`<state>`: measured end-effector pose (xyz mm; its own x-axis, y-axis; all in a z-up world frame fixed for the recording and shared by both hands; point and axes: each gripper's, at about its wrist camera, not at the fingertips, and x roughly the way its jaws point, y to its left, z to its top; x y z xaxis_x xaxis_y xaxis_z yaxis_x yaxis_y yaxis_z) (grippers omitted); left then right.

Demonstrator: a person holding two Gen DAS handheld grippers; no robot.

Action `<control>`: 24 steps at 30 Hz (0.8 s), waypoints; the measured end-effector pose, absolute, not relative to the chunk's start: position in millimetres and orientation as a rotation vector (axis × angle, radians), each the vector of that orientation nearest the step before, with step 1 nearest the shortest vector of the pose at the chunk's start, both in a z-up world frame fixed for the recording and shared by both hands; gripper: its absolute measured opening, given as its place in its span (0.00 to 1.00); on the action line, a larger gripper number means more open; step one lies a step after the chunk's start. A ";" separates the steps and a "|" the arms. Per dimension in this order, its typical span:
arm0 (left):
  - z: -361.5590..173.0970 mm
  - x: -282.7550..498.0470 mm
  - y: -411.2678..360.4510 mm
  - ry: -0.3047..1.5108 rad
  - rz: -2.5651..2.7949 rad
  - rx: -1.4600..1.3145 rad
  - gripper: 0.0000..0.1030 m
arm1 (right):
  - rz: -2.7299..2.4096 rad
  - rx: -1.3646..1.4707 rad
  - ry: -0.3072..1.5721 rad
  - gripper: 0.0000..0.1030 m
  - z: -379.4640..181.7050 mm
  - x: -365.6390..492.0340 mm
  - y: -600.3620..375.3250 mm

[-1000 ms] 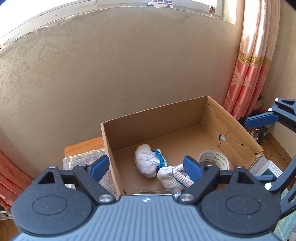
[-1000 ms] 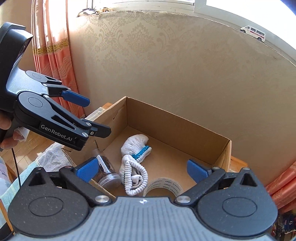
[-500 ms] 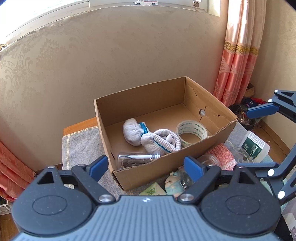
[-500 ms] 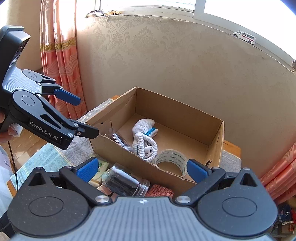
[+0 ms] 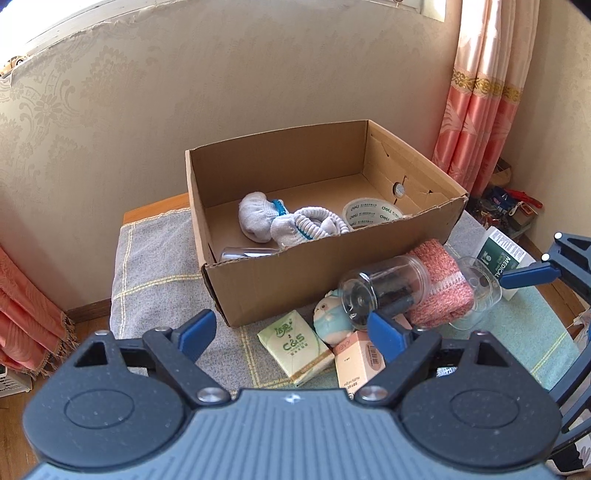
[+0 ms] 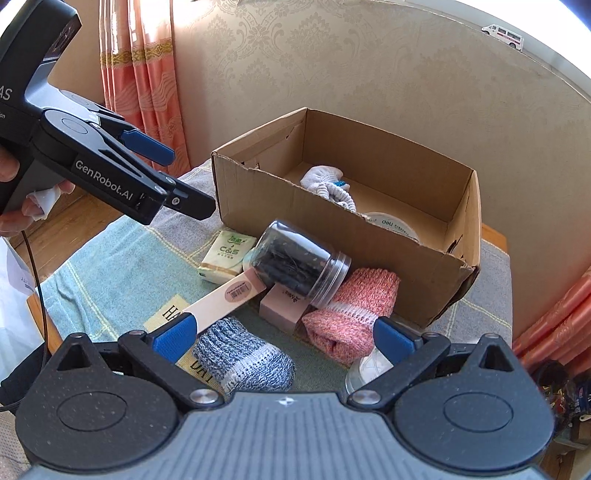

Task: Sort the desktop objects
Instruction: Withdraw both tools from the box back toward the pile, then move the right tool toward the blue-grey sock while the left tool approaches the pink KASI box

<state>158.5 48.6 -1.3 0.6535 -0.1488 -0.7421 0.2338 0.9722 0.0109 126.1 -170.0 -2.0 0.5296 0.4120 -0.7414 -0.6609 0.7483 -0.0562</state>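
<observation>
- While your left gripper [image 5: 290, 332] and right gripper [image 6: 282, 334] both gape wide, they grasp nothing.
- The clear jar [image 6: 299, 264] lies mid-frame, before the cardboard box [image 6: 369, 254].
- Gloves [image 5: 284, 223] sit inside it.

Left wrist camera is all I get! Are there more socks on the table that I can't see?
Observer: Yes, a blue-grey knitted sock lies just ahead of the right gripper, beside the pink knitted sock.
Operator: Is that gripper holding anything?
Observer: No, its jaws stand open with nothing gripped.
Operator: Is anything up on the windowsill?
Observer: A little white toy van sits there.
</observation>
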 end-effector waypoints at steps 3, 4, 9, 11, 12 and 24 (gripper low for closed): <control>-7.4 156.9 49.5 0.849 -0.224 0.096 0.86 | 0.672 -0.344 0.789 1.00 -10.7 119.5 -170.9; -10.1 156.8 49.3 0.858 -0.224 0.093 0.86 | 0.679 -0.344 0.795 1.00 -12.9 118.2 -170.8; -25.8 155.1 43.2 0.899 -0.234 0.091 0.86 | 0.714 -0.335 0.825 1.00 -27.2 114.1 -166.1; -31.6 154.3 40.1 0.914 -0.241 0.087 0.86 | 0.718 -0.336 0.838 1.00 -33.8 114.2 -163.5; -34.1 154.1 38.9 0.920 -0.247 0.082 0.86 | 0.719 -0.334 0.845 1.00 -36.8 114.5 -162.5; -65.5 166.4 30.4 0.990 -0.259 0.044 0.86 | 0.731 -0.327 0.897 1.00 -55.8 121.3 -156.9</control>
<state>166.4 30.4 -65.5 0.5205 -0.1964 -0.8310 0.2362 0.9683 -0.0809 121.3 -156.9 -55.8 0.4075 0.4369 -0.8019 -0.6968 0.7163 0.0362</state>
